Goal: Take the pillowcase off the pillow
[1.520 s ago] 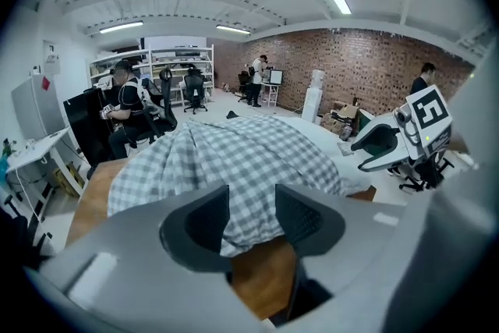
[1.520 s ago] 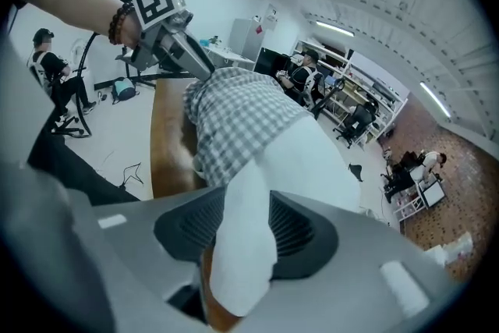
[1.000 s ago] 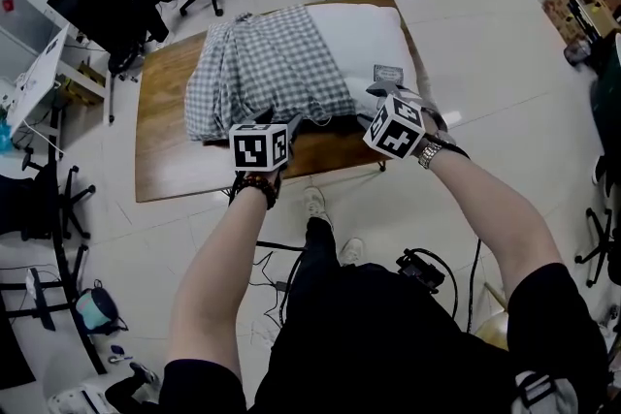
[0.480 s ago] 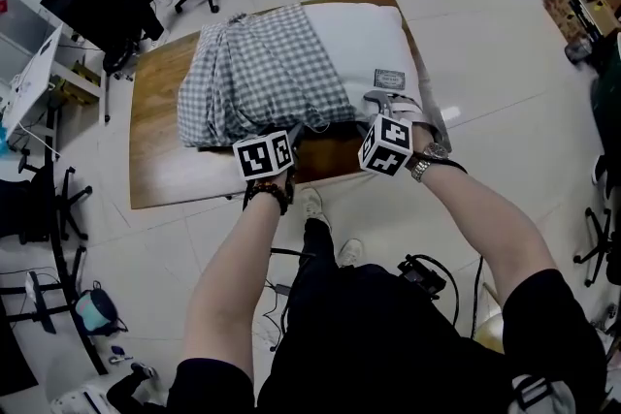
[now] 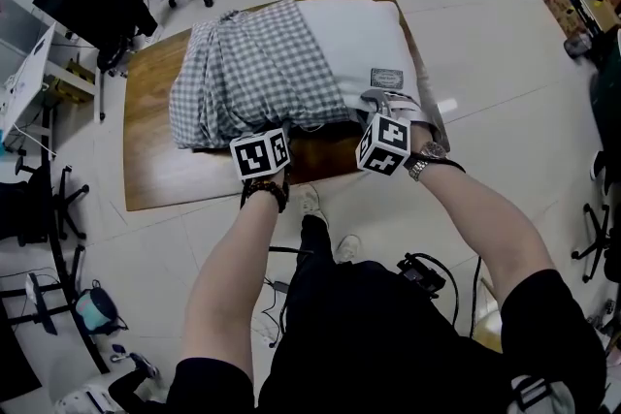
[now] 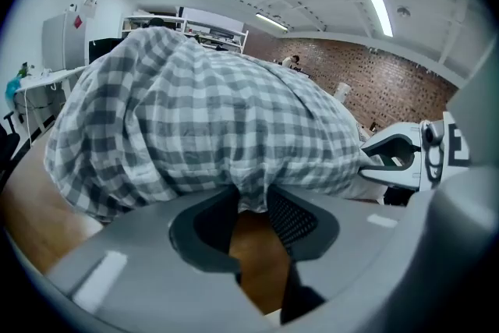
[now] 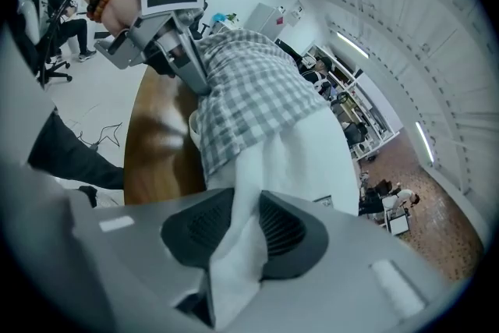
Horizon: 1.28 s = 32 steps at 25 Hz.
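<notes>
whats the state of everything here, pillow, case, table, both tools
checked pillowcase, partly off, bunched over the pillow's left part in the head view
white pillow, lying on the table, right part bare
left tool, jaws have just been closing, pinching the pillowcase's edge
right tool, jaws have just been closing, pinching the pillow's white fabric
wooden table, bearing the pillow

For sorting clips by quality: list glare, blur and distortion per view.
Head view: sharp, even light, glare on floor. Left gripper view: heavy fisheye, dark corners, pillowcase sharp, left tongs soft. Right gripper view: same fisheye, table smeared, pillow bright.
</notes>
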Each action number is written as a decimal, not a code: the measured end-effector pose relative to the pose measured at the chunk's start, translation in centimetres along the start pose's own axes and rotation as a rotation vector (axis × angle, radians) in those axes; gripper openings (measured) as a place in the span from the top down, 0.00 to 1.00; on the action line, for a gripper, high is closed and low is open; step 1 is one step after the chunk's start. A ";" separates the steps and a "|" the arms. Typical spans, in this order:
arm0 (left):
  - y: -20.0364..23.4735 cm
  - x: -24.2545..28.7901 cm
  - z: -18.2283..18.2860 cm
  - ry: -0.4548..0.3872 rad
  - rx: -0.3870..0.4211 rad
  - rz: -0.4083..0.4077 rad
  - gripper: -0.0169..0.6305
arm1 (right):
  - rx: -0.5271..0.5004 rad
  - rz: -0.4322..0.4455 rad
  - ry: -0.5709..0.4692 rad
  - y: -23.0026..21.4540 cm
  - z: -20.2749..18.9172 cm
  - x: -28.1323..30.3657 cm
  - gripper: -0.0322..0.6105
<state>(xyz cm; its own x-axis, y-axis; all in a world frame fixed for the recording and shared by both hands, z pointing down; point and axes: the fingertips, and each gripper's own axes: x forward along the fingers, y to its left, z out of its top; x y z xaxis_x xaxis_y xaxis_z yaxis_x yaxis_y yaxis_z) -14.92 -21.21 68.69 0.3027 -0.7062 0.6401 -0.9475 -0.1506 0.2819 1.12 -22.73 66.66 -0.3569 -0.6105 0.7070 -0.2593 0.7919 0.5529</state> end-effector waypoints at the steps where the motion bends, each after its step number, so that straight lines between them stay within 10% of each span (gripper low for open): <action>1: -0.2 -0.1 0.1 0.000 0.015 0.005 0.83 | 0.000 -0.009 0.001 -0.3 -0.3 -0.1 0.81; 4: -0.6 -1.1 0.1 0.007 0.038 0.025 0.95 | 0.006 -0.037 -0.002 -1.1 -1.3 -0.9 0.93; 25: 7.9 -9.2 -0.2 -0.046 -0.069 0.179 0.96 | 0.105 -0.068 0.045 -2.8 -6.4 -6.1 0.94; 32: 5.0 -9.8 -1.3 0.015 -0.054 0.089 0.90 | 0.122 0.007 0.011 -0.8 -4.8 -7.5 0.78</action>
<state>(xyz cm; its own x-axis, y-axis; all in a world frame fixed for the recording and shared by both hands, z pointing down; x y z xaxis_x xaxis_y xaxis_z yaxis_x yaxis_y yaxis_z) -22.49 -14.18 64.74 0.2195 -0.7047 0.6747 -0.9639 -0.0498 0.2616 8.34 -18.84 62.99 -0.3497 -0.6044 0.7158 -0.3644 0.7916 0.4905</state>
